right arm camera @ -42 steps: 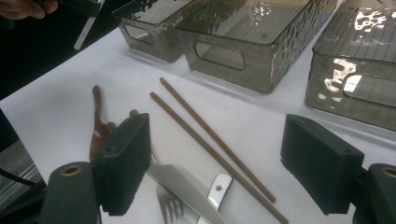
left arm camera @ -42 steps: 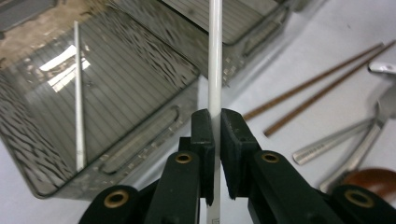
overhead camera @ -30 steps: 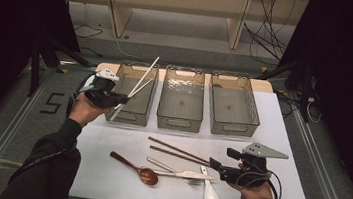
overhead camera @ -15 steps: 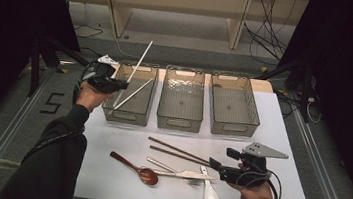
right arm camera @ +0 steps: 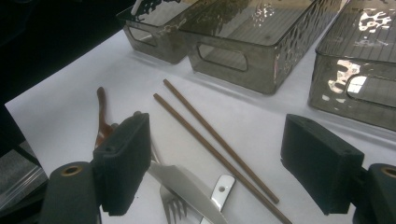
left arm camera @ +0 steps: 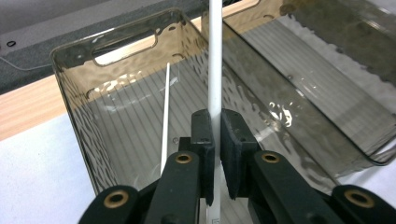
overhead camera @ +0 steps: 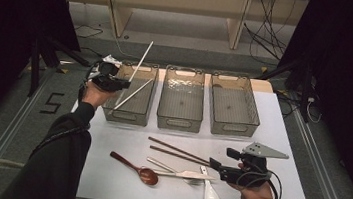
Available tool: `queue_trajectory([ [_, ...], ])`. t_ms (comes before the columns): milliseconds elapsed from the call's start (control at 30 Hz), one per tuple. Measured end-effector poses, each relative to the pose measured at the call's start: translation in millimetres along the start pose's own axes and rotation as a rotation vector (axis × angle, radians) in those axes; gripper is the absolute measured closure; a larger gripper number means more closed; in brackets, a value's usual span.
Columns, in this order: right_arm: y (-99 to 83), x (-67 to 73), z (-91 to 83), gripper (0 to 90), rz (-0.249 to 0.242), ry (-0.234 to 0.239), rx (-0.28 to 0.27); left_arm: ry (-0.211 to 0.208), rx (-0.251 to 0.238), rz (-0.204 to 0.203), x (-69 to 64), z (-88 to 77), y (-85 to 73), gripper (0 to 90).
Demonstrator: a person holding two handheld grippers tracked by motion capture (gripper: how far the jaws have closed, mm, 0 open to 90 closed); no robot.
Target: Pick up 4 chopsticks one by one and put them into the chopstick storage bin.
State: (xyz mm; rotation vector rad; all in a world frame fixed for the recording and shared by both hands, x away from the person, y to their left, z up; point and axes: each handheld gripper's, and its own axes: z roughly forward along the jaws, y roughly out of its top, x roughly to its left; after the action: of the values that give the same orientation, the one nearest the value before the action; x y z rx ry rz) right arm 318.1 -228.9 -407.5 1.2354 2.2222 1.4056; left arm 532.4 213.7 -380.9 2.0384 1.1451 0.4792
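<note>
Nearest edge of the white tabletop (overhead camera: 284,192): right claw (overhead camera: 213,165) rests low at the right, jaws spread wide with nothing between them. In the right gripper view its pads bracket the loose cutlery without touching any of it.

Just ahead of that claw, a cluster: white ceramic spoon (overhead camera: 211,194), silver knife (overhead camera: 187,174) lying across a fork (overhead camera: 169,169), and a brown wooden spoon (overhead camera: 137,168) to the left. Beyond these, a pair of brown chopsticks (overhead camera: 178,152) lies side by side, angled across the tabletop.

Mid-tabletop: three smoky clear bins in a row. Middle bin (overhead camera: 181,100) and right bin (overhead camera: 234,106) look bare inside.

Left bin (overhead camera: 128,115): one white chopstick (overhead camera: 133,94) lies inside it, slanted, its upper end toward the far right corner.

Above the left bin's near-left side: left claw (overhead camera: 118,84), jaws pressed together and pinching a second white chopstick (left arm camera: 215,60). That stick is clear of the bin, tilted, rising up and away past the bin's far rim (overhead camera: 142,61). The left gripper view shows the pads clamped on its lower part, with the bin floor beneath.

Far side: pale shelving legs and cables on the floor.
</note>
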Motion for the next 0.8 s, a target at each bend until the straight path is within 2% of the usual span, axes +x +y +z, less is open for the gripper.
queue_trajectory([
  [67, 0.0, -0.4, 0.0, 25.4, 0.001, 0.0, 0.0, 0.001, 0.0, -0.009, 0.4, 2.0, -1.9, 83.6],
  [233, 0.0, 0.1, 0.4, 25.3, -0.001, 0.0, 0.0, 0.008, 0.019, 0.01, -2.3, 5.7, -5.6, 83.6],
  [533, 0.1, 0.3, 0.5, 25.4, -0.002, 0.0, 0.001, 0.024, 0.047, -0.016, 1.1, 14.1, -15.3, 83.3],
  [633, 0.1, 0.2, 0.6, 25.4, -0.002, 0.0, 0.001, 0.028, 0.069, -0.018, 0.9, 18.6, -20.1, 83.3],
  [800, -0.1, 0.0, 0.8, 25.4, -0.003, -0.001, 0.002, 0.032, 0.079, -0.023, 0.4, 21.7, -24.5, 82.7],
])
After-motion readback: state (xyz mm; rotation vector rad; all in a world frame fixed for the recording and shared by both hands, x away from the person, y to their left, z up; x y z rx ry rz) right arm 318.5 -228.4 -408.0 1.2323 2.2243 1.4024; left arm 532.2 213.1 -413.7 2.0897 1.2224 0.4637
